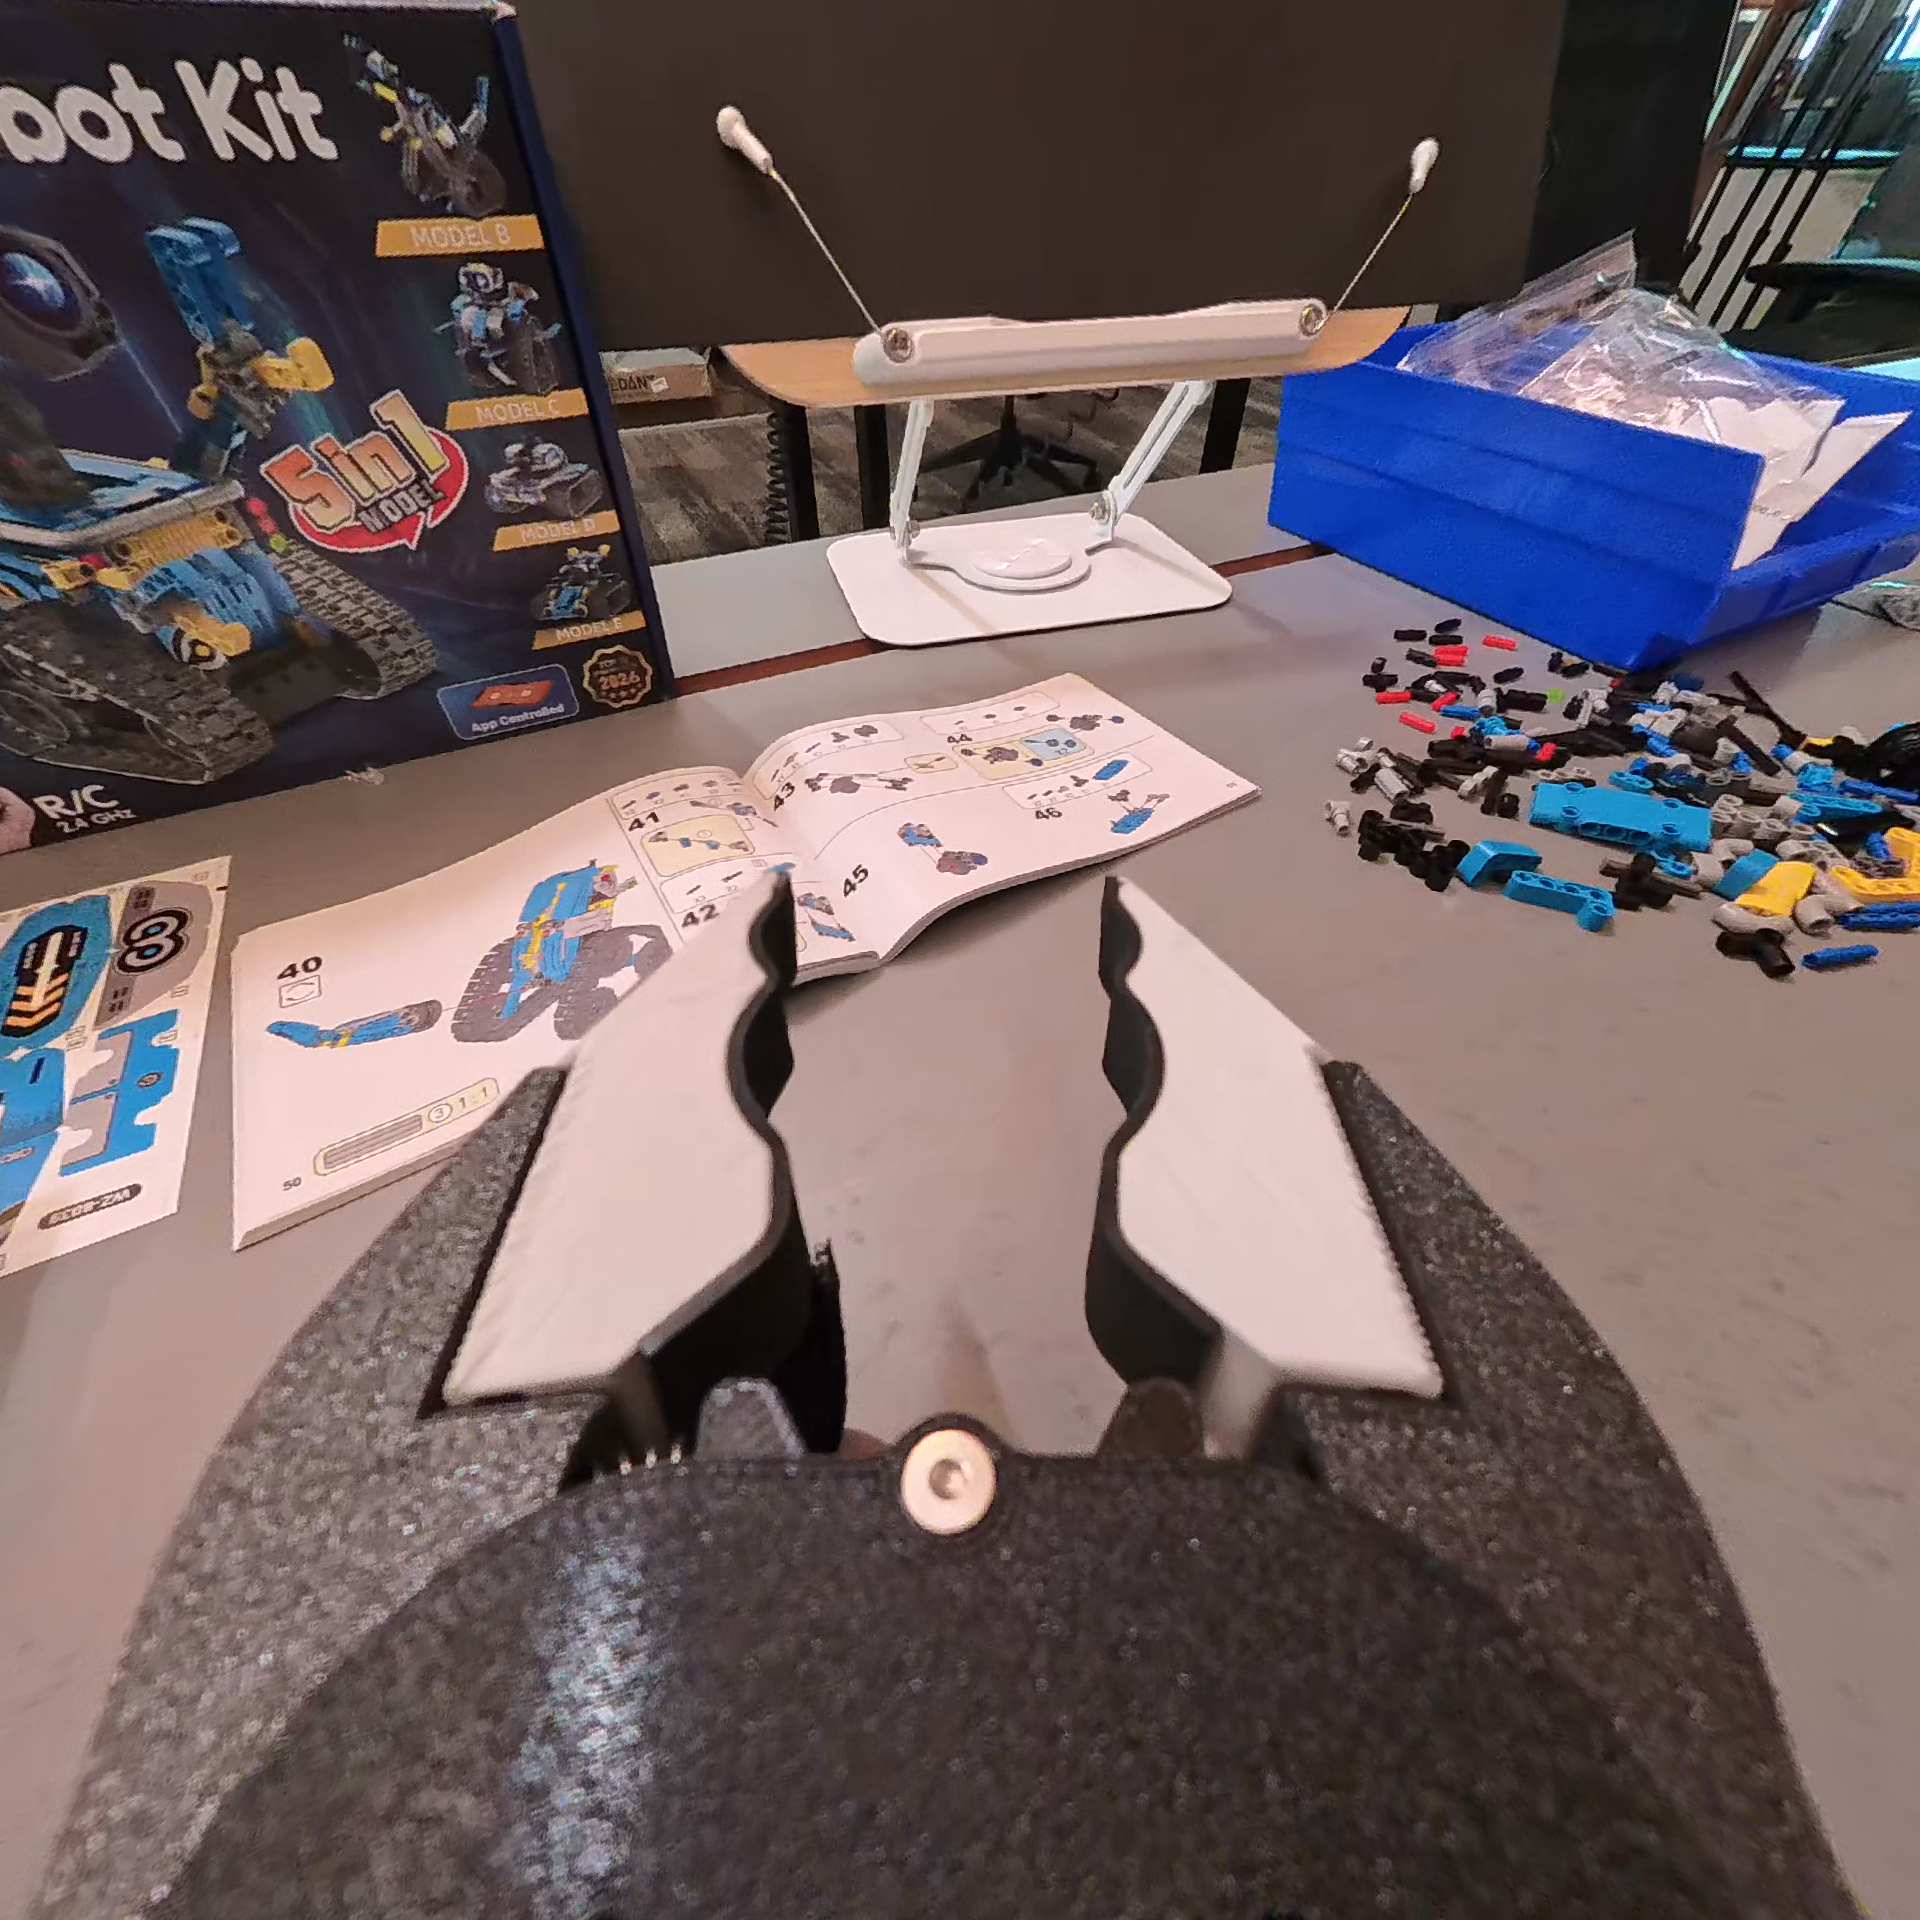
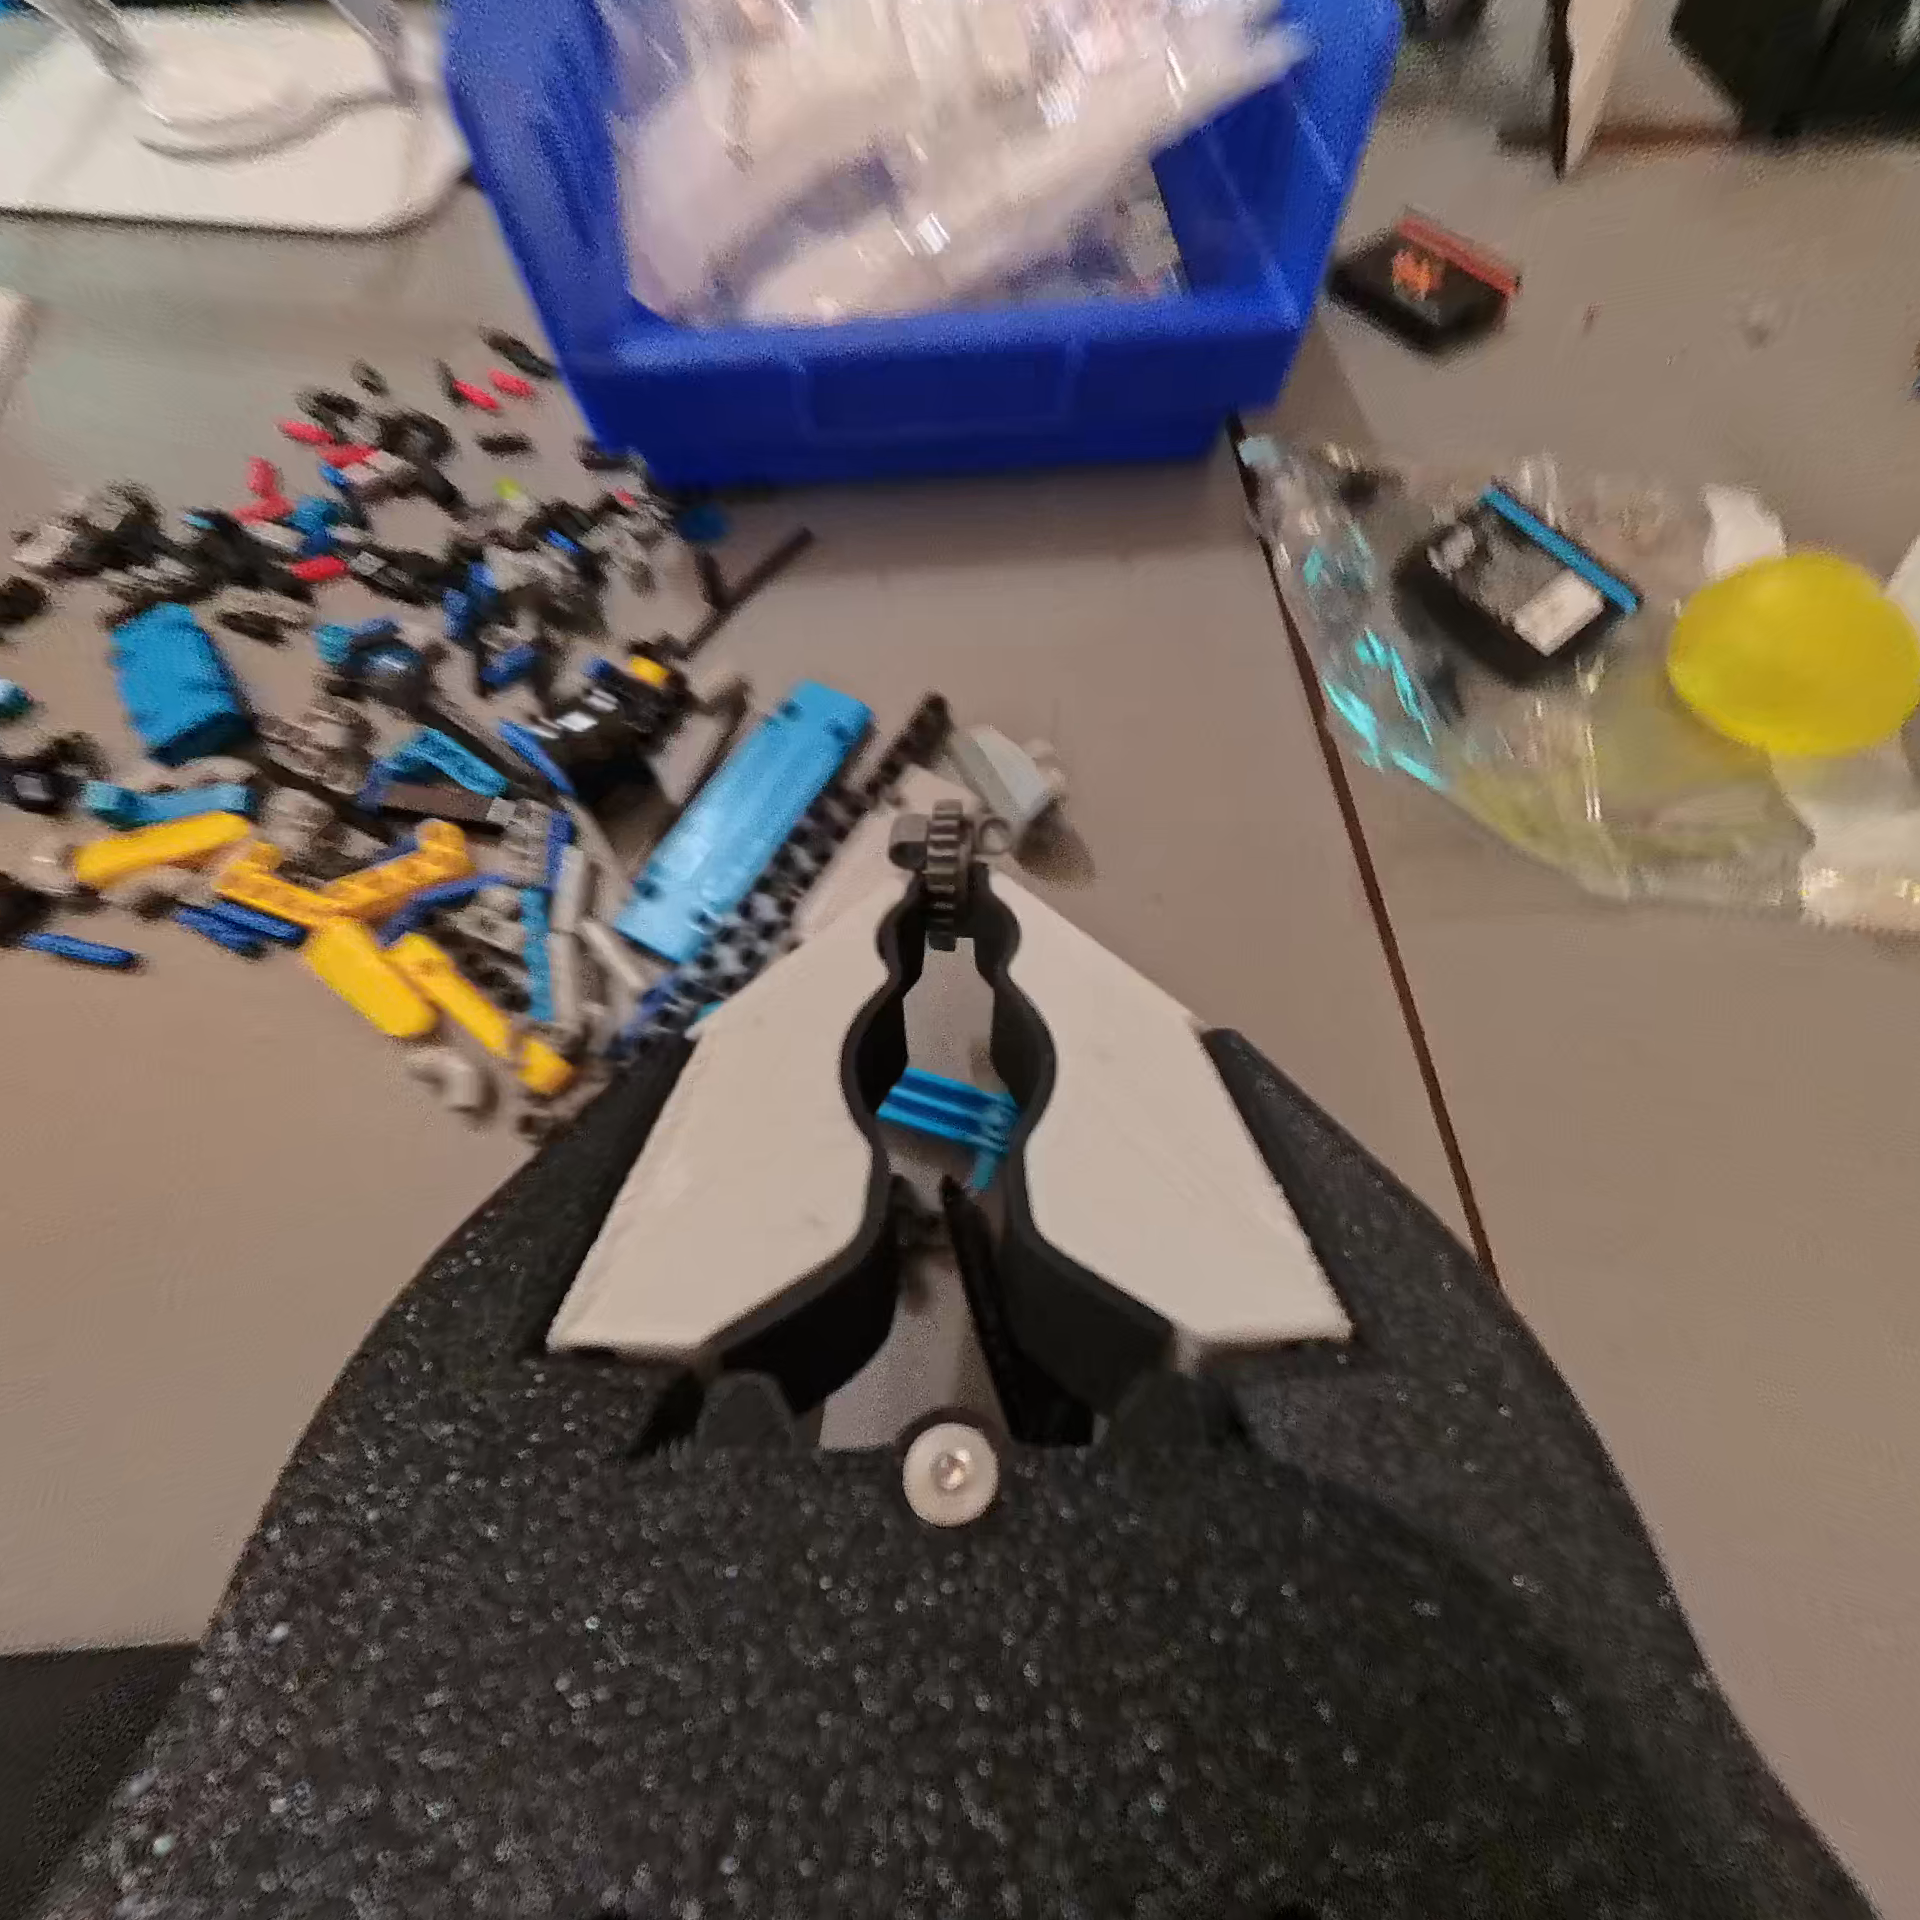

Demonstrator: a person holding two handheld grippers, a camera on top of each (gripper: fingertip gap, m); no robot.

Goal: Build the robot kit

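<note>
My left gripper (image 1: 945, 914) is open and empty above the grey table, its left fingertip over the edge of an open instruction booklet (image 1: 727, 883). My right gripper (image 2: 945, 883) is shut on a small black gear (image 2: 943, 862) at its fingertips, held above the table. A blue beam piece (image 2: 945, 1117) lies on the table under its fingers. A pile of loose blue, black, yellow and red building pieces (image 2: 364, 748) lies left of the right gripper and shows at the right in the left wrist view (image 1: 1662, 810). A long blue panel (image 2: 743, 821) lies just left of the gear.
A blue bin (image 1: 1538, 499) with plastic bags stands at the back, also seen in the right wrist view (image 2: 935, 384). The kit box (image 1: 291, 416) stands upright back left. A sticker sheet (image 1: 94, 1049) lies at the left. A white stand (image 1: 1039, 582) sits behind the booklet. Bagged parts with a yellow disc (image 2: 1797, 649) lie right. About 50 cm separates my left fingertips from my right.
</note>
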